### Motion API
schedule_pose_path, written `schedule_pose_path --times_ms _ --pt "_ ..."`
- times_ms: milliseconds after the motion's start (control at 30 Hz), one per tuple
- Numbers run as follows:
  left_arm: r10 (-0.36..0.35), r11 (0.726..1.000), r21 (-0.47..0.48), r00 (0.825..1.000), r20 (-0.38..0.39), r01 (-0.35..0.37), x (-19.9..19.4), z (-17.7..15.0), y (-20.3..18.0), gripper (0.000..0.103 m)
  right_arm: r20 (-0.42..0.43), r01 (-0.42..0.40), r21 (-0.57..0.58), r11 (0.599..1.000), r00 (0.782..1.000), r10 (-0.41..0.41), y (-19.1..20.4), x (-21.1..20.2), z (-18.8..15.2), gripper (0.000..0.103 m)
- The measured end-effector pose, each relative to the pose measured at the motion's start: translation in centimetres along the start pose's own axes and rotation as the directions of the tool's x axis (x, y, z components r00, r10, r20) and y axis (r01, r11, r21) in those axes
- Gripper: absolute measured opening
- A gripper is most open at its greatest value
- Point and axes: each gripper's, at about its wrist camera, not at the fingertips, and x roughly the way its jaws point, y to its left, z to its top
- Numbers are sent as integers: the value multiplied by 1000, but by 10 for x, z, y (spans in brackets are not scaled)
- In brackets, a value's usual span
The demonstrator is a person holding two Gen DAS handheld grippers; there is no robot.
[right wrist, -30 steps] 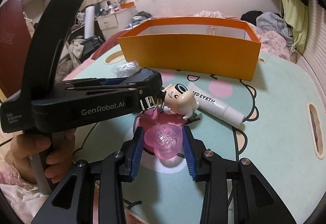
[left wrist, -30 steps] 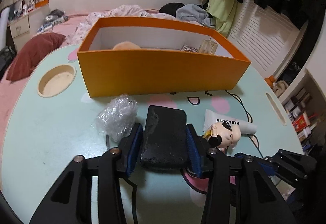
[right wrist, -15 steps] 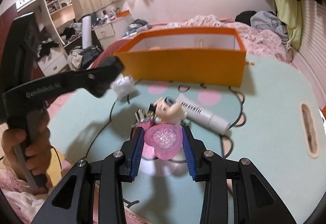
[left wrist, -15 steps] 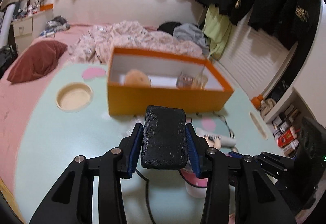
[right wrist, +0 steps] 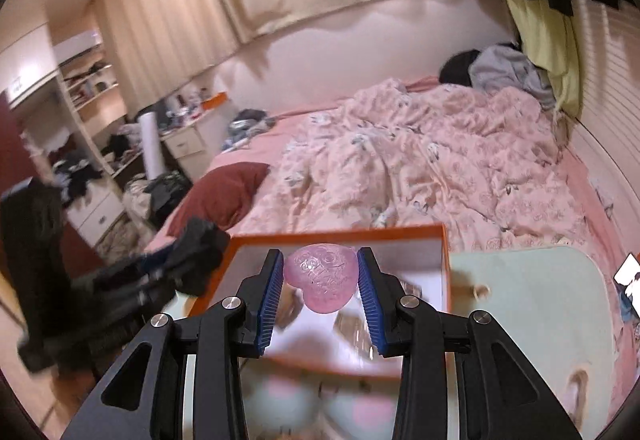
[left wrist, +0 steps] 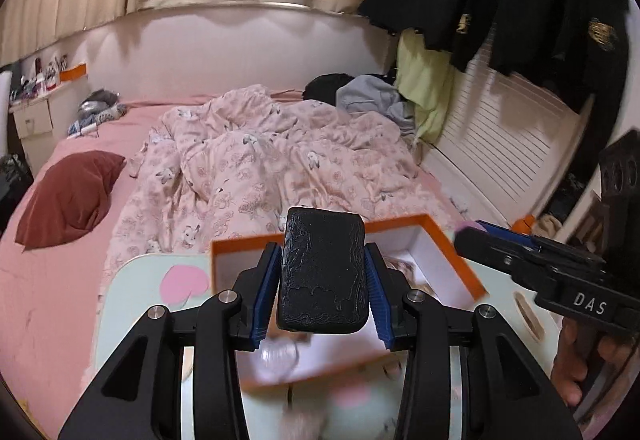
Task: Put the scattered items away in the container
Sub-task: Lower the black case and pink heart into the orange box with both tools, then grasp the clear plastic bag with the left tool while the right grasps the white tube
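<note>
A pale green tabletop with pink heart markings [left wrist: 140,304] carries an orange rectangular cardboard box with a white interior [left wrist: 436,236]. The left gripper [left wrist: 322,280] clamps a black textured rectangular block [left wrist: 322,272], long axis pointing away toward the box, now held above its opening; a second ago it lay on the table before the box. The right gripper [right wrist: 318,282] grips a translucent pink heart-shaped piece [right wrist: 320,278], likewise raised over the box.

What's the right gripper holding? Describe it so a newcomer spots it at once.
Find the open orange cardboard box on the pale green table by the pink bed. Above it, the right gripper clamps a translucent pink heart-shaped piece between blue pads. The left gripper's item is a black textured block.
</note>
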Motion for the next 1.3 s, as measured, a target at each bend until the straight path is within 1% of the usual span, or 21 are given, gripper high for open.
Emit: schedule_pose_path --times_ms 100,167,233,333,467,600,667,800,933,1067,1133,1167,1233,1267,1300 --pt "-25 998 -60 999 48 28 22 -6 14 43 -18 -19 82 996 1000 20 -5 29 1 36" --pt "-41 994 -101 999 -1 41 39 -10 25 43 -33 7 90 996 999 -4 -6 43 -2 36" --pt "-50 993 -104 999 -14 49 44 -14 28 43 -64 18 96 995 998 -12 -8 55 -4 36" --pt "-41 994 -97 999 -6 40 42 -16 31 43 -77 7 100 995 997 0 -10 60 -5 36" --pt "-96 989 -118 995 -27 92 44 -18 34 43 -84 11 82 997 996 -4 -8 61 -5 37" --pt "-82 989 -123 996 -45 76 49 -19 31 43 -92 -28 74 997 995 35 -10 67 -4 37" --pt "-91 988 -132 995 -41 85 49 -18 32 43 -87 -29 92 995 996 37 -14 68 -3 38" --pt "-104 986 -131 994 -13 101 42 -18 32 43 -68 -43 110 993 996 50 -19 62 -2 38" --pt "-99 986 -132 995 -3 97 39 -19 33 43 -18 -67 116 991 997 69 -18 47 0 38" --pt "-103 985 -134 994 21 104 28 -19 35 43 33 -78 91 993 997 76 -12 24 2 39" --pt "-124 981 -147 992 31 128 20 -19 37 43 51 -85 75 994 995 82 -8 11 2 39" --pt "-144 976 -159 989 30 147 15 -19 38 43 63 -89 64 994 994 85 -6 2 1 41" --pt "-206 962 -179 978 31 208 4 -19 38 43 79 -105 42 994 992 101 -2 -13 -2 53" --pt "-227 957 -179 973 34 230 -4 -20 38 43 83 -118 30 993 990 116 -1 -20 -5 62" --pt "-232 957 -172 972 37 235 -11 -22 36 43 84 -133 15 991 988 132 1 -27 -8 64"
